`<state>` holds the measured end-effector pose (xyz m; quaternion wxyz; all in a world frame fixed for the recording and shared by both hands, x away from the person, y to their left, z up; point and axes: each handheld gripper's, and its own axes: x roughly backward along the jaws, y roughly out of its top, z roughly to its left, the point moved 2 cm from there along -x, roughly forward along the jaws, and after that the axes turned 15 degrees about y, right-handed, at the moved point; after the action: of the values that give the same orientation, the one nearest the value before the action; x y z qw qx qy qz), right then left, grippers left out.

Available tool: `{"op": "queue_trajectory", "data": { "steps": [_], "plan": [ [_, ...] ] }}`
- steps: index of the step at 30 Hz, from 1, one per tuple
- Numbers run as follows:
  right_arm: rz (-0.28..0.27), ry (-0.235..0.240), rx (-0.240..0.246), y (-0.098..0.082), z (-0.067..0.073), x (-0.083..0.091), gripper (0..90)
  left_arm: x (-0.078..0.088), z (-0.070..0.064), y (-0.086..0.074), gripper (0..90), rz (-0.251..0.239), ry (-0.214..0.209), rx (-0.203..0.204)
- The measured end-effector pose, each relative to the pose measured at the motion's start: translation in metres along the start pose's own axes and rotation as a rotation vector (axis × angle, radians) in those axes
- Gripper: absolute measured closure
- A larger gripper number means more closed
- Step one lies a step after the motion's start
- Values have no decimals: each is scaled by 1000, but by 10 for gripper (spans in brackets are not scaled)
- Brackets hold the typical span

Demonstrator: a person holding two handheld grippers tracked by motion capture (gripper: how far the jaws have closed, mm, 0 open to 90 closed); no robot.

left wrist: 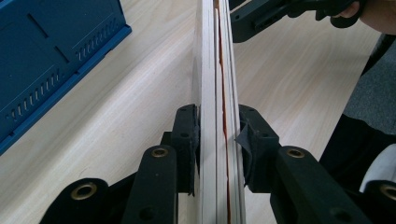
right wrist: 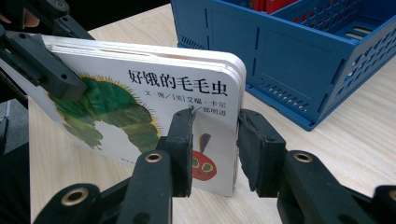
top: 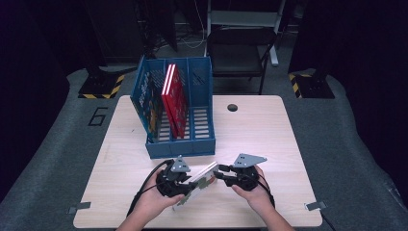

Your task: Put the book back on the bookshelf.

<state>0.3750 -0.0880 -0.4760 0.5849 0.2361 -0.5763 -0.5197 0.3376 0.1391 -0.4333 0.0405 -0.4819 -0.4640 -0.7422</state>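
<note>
1. A board book (top: pixel 201 179) with a green caterpillar on its white cover is held just above the tabletop (top: pixel 269 125), near the person's edge and just in front of the blue file rack (top: pixel 180 144).
2. The left tool (top: pixel 185 177) holds the book's left end. In the left gripper view the book (left wrist: pixel 217 116) stands edge-on between the two black jaws, with the left pad flat against the cover and the right pad at the other cover. The left tool is clamped on the book, though the grip looks light.
3. The right tool (top: pixel 225 174) sits at the book's right end. In the right gripper view one jaw lies in front of the cover (right wrist: pixel 140 102) and the other stands off the rounded corner, with a gap showing. Its jaws are apart with the book's edge between them, not pressing on it.
4. In the right gripper view, the left tool (right wrist: pixel 51 70) grips the book's far upper corner.
5. The rack has three slots. A red book (top: pixel 174 98) stands upright in the middle slot, and a blue picture book (top: pixel 149 103) leans in the left slot.
6. Both hands (top: pixel 252 192) rest low over the tabletop, with cables trailing back toward the person.
</note>
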Motion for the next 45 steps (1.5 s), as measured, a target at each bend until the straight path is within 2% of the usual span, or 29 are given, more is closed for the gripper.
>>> {"op": "queue_trajectory", "data": {
  "steps": [6, 9, 10, 11, 16, 25, 31, 40, 45],
  "plan": [
    [0, -5, -3, 0, 0, 0, 655, -5, -1, 5, 696, 20, 6, 6],
    [-2, -9, -8, 0, 0, 0, 655, -6, -4, 7, 703, 30, 31, -2],
    [-3, -8, -9, 0, 0, -1, 654, -6, -4, 8, 699, 35, 25, 2],
    [-1, 0, -10, -1, 0, -1, 654, -7, -5, 9, 699, 40, 44, 2],
    [-3, 1, -11, -1, 0, -1, 654, -9, -6, 11, 711, 53, 53, 4],
    [-1, 1, -10, -1, -1, -1, 653, -11, -7, 11, 740, 61, 57, -4],
    [-5, 2, -11, -1, -1, -2, 653, -15, -8, 10, 741, 75, 66, -27],
    [-1, -2, -14, -1, -1, -2, 654, -14, -8, 11, 766, 80, 65, -27],
    [0, -2, -16, -1, -1, -2, 653, -14, -6, 11, 769, 78, 52, -13]
  ]
}}
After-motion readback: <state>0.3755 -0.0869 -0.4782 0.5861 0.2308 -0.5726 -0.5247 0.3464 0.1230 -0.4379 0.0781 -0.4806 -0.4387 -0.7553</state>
